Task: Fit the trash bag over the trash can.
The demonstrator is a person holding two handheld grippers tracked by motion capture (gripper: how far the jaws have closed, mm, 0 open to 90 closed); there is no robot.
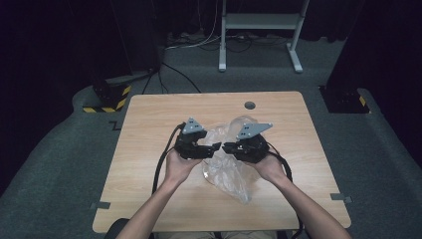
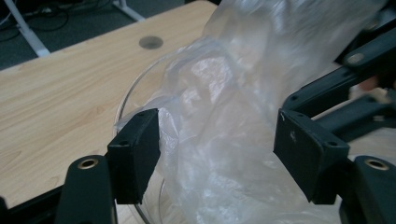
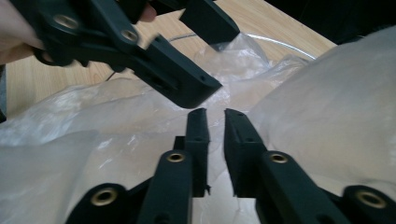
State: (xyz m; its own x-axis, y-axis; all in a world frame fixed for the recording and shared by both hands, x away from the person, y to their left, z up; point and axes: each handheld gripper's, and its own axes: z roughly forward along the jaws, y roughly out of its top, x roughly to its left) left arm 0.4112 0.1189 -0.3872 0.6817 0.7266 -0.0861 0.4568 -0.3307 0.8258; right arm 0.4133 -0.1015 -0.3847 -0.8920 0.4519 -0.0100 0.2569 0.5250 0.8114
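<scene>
A crumpled clear plastic bag lies in the middle of the wooden table, draped over a clear glass bowl whose rim curves out from under it. My left gripper is open, jaws wide, and a fold of the bag rises between them, brushing the left pad. My right gripper faces it tip to tip. Its jaws stand a narrow gap apart over the bag, pressing on nothing I can see. The left gripper hangs just beyond them.
A round cable hole sits near the table's far edge. Behind the table stand a white metal frame and two dark stands, one with yellow-black striped feet. Cables trail from both grippers toward the near edge.
</scene>
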